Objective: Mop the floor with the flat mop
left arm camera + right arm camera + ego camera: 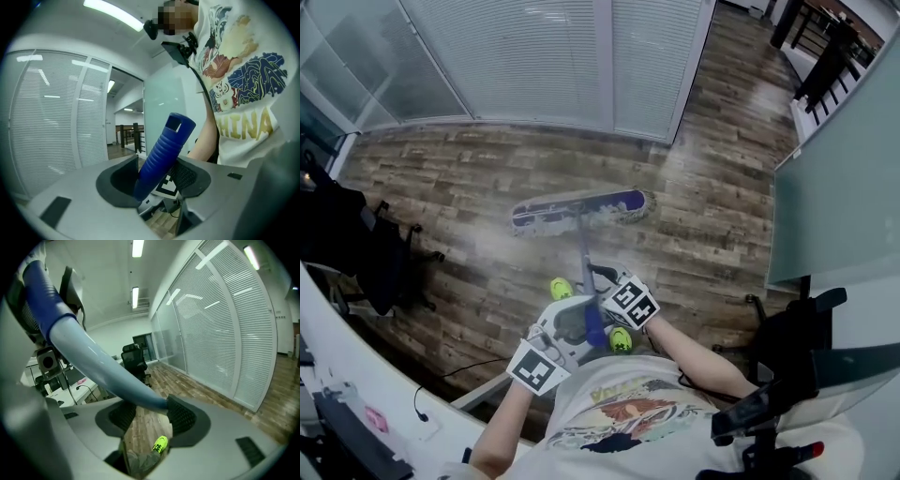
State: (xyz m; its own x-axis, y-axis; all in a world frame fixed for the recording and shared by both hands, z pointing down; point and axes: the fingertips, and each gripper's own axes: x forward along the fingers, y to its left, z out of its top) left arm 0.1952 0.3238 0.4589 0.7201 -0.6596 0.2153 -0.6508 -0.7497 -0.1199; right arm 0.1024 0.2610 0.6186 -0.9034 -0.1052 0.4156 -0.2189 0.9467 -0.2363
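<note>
- The left claw (154,183) was clamped on the blue ribbed grip (165,147) at the top of the flat mop, and the grip stood tilted between the pads. As this was the only firm hold, I judged the grip could twist or slide in the jaws on a hard push.
- The right claw (151,417) stood wide apart. The pale pole (96,364) passed between its jaws and leaned on one pad, clear of the other. Steering from there looked loose, and the pole might slip out sideways unless the jaws closed first.
- Both claws sat close together high on the mop, just in front of the person's shirt. Leverage over the far end seemed poor, so the mop head (579,208) might lift at one end or skid rather than wipe.
- The mop head lay flat on the wooden floor (469,169), out in front of the yellow-green shoes (561,288). A pull straight back could run it into them.
- An office chair (356,248) stood at the left, and a cable (455,373) trailed near the surface (375,375). A wide sweep that way could snag either.
</note>
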